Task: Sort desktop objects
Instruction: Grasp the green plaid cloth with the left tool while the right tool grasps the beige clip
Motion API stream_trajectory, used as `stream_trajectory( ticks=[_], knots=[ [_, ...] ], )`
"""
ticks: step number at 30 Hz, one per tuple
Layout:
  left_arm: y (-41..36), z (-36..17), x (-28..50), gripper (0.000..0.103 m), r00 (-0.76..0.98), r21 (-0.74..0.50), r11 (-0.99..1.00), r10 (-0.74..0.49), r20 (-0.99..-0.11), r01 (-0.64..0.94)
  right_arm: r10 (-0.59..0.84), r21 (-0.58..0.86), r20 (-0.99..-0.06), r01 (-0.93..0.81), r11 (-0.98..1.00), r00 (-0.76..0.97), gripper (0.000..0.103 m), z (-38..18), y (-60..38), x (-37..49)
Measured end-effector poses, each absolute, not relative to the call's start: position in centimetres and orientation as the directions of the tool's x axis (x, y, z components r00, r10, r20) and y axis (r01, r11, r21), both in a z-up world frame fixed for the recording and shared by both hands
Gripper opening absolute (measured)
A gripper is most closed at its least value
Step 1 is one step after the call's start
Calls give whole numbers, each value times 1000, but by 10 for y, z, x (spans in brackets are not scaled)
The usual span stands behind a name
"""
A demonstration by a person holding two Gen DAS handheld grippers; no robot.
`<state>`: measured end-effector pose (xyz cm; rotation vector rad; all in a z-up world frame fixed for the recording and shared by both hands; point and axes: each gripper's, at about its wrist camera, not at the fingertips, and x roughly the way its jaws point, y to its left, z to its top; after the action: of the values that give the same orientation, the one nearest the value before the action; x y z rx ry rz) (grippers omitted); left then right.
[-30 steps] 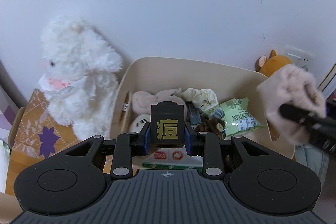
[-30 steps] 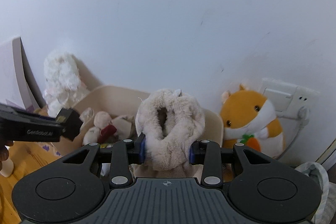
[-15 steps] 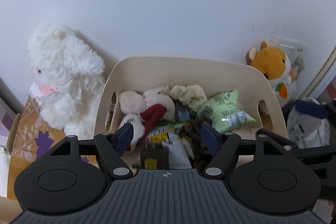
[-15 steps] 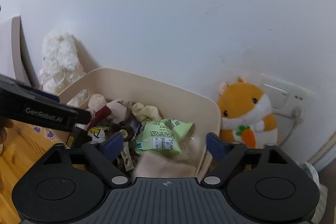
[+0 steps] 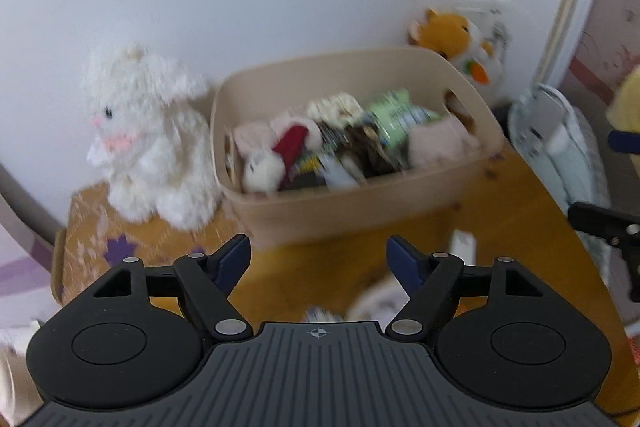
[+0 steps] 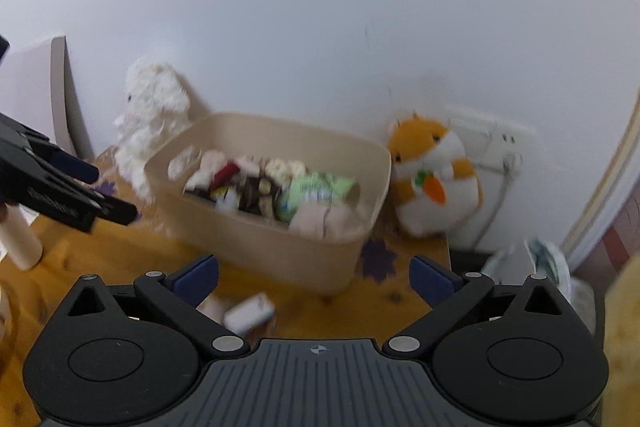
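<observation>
A beige bin [image 5: 360, 203] stands on the wooden desk against the wall, full of soft toys, snack packs and a pale pink fluffy cloth [image 5: 438, 145]. It also shows in the right wrist view [image 6: 272, 247], with the cloth [image 6: 320, 221] at its near right corner. My left gripper [image 5: 319, 261] is open and empty, in front of the bin. My right gripper [image 6: 314, 281] is open and empty, also in front of the bin. The left gripper shows in the right wrist view [image 6: 100, 195], left of the bin. Both views are blurred.
A white plush rabbit [image 5: 148, 143] sits left of the bin on a patterned mat. An orange hamster plush [image 6: 434, 179] sits right of it by a wall socket. Small white items [image 6: 248, 311] lie on the desk [image 5: 320, 283] near the grippers. A bag [image 5: 560, 147] hangs off the right edge.
Both grippers opened and dropped their loads into the bin: the black cube from the left, the fluffy cloth from the right. Both have since drawn back and away from the bin.
</observation>
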<state>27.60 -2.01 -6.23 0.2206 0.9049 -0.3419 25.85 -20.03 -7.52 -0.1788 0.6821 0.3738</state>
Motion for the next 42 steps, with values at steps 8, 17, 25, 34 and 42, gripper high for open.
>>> stream_trajectory(
  ticks=[8, 17, 25, 34, 42],
  knots=[
    [-12, -67, 220, 77, 530, 9, 926, -208, -822, 378, 317, 94, -708, -361, 928, 631, 103, -101, -211, 210],
    [9, -103, 199, 77, 411, -103, 918, -270, -871, 384, 263, 101, -747, -287, 953, 611, 103, -124, -179, 168],
    [15, -132, 187, 77, 386, -30, 846, -274, -881, 532, 178, 25, -773, -251, 968, 608, 103, -144, -146, 152],
    [11, -163, 207, 77, 374, -80, 845, -317, -872, 528, 150, -20, -823, -291, 956, 548, 103, -184, -124, 169],
    [-14, -200, 223, 76, 343, -56, 823, -296, -891, 565, 117, -45, -852, -294, 955, 510, 103, -217, -119, 188]
  ],
)
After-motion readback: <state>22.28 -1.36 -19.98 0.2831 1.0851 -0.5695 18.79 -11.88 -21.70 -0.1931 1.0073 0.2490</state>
